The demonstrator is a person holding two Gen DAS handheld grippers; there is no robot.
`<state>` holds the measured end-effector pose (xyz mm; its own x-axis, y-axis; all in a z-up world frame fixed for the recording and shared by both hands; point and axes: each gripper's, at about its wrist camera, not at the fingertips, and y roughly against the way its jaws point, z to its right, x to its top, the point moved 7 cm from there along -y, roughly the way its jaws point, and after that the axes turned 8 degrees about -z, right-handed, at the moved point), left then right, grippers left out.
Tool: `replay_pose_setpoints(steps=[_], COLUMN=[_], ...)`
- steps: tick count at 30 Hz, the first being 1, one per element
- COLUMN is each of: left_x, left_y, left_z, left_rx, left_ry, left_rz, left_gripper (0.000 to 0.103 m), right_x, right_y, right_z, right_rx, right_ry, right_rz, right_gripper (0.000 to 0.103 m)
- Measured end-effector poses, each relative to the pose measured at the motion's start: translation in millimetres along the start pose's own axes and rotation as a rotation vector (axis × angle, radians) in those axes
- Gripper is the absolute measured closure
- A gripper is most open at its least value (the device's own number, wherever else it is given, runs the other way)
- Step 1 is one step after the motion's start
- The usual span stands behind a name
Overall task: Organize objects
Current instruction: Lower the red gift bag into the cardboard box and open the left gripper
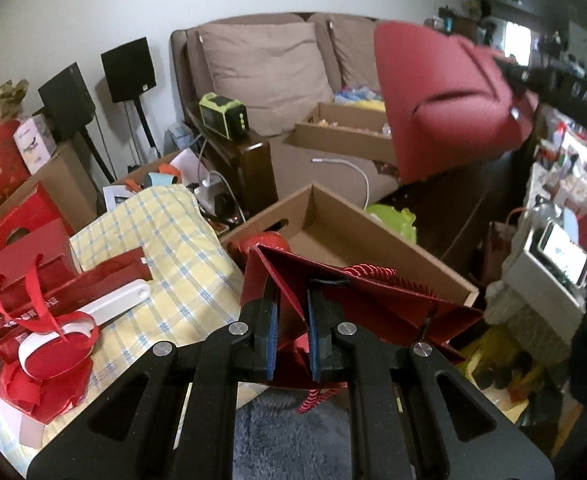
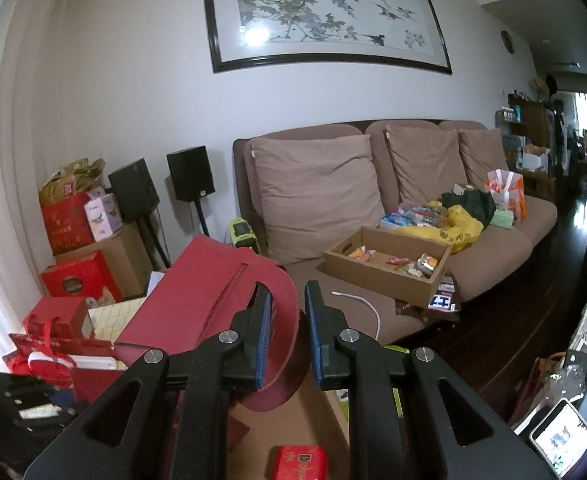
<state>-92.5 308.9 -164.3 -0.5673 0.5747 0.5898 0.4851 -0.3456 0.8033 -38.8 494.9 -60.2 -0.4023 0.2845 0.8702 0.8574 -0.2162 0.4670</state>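
My left gripper (image 1: 292,286) is shut on a folded red paper gift bag (image 1: 373,296) with a red cord handle. It holds the bag just over the near edge of an open cardboard box (image 1: 333,232), whose visible floor is bare. A round red object (image 1: 269,242) peeks out behind the bag. My right gripper (image 2: 287,288) is shut on the curved flap of a dark red flat case (image 2: 197,300), which hangs off to its left. In the left wrist view that case (image 1: 445,100) is held high at the upper right by the right gripper (image 1: 513,76).
A red tin (image 2: 300,460) lies on cardboard below my right gripper. The brown sofa (image 2: 493,256) carries a snack-filled cardboard box (image 2: 389,268) and bags. A yellow checked cloth (image 1: 165,248) and red gift bags (image 1: 33,280) lie left. A tablet (image 2: 561,440) stands right.
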Motion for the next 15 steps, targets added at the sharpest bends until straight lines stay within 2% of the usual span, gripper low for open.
replay_pose_setpoints(steps=[6,15], left_x=[-2,-1], left_y=[-24,-51], left_z=[0,4], left_rx=[0.029,0.031], left_ry=[-0.009,-0.011], left_rz=[-0.032,-0.078], left_gripper=[0.092,0.092], right_x=[-1,-3], right_y=[-1,-5], right_z=[0,7], right_rx=[-0.001,-0.014], right_ry=[-0.010,-0.014], right_rz=[-0.005,-0.013], right_gripper=[0.088,0.088])
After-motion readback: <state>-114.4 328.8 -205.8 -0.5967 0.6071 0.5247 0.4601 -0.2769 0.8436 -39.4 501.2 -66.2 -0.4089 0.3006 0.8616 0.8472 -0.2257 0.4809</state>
